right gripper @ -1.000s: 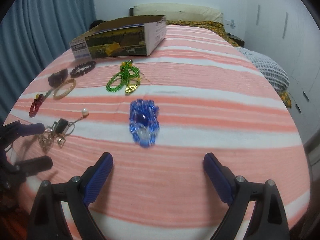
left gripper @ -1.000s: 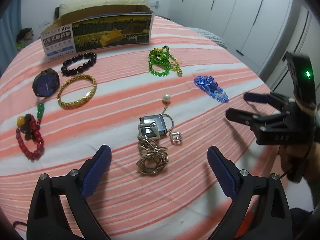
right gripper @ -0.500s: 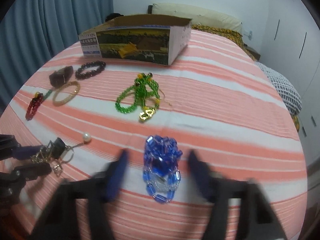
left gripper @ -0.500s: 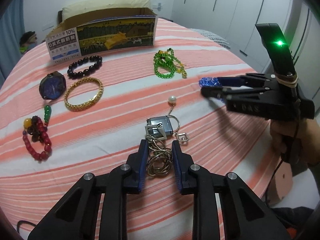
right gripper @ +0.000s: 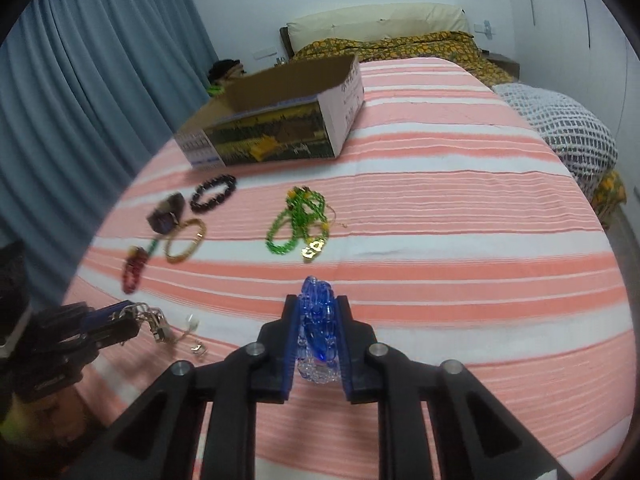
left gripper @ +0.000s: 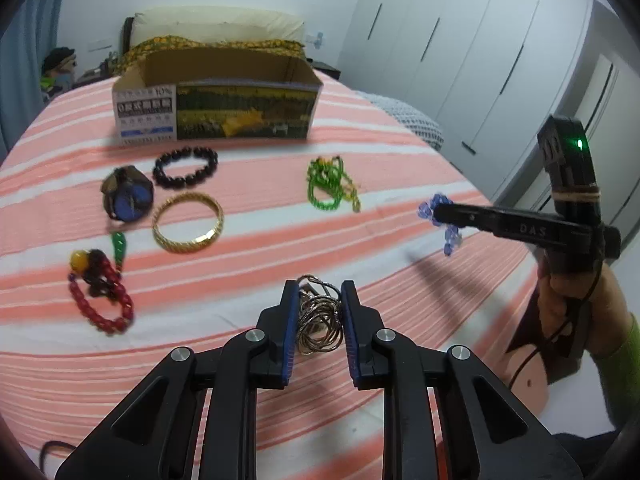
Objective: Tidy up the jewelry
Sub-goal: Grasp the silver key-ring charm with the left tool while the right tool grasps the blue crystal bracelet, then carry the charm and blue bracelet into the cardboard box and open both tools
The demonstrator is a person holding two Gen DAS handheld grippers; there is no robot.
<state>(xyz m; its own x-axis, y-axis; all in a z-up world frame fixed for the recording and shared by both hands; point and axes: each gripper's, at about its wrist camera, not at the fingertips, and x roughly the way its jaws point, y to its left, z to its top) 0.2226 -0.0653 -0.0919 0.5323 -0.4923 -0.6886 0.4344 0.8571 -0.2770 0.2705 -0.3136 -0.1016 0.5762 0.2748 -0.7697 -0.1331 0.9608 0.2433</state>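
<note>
My left gripper (left gripper: 319,294) is shut on a silver chain necklace (left gripper: 320,326) and holds it above the striped bed; it also shows in the right wrist view (right gripper: 134,318), where a pearl pendant (right gripper: 193,321) dangles from it. My right gripper (right gripper: 318,308) is shut on a blue bead bracelet (right gripper: 318,320) and holds it off the bed; it shows in the left wrist view (left gripper: 434,212) at the right. An open cardboard box (left gripper: 218,110) stands at the far side of the bed, also in the right wrist view (right gripper: 276,128).
On the bedspread (left gripper: 280,240) lie a black bead bracelet (left gripper: 186,166), a blue-faced watch (left gripper: 128,196), a gold bangle (left gripper: 188,222), a red bead bracelet (left gripper: 100,294) and a green bead necklace (left gripper: 330,186). Wardrobes (left gripper: 460,60) stand right, curtains (right gripper: 100,80) left.
Both grippers closed on their pieces and lifted them off the bed: the left on the silver chain, the right on the blue bracelet. Both have moved towards the box.
</note>
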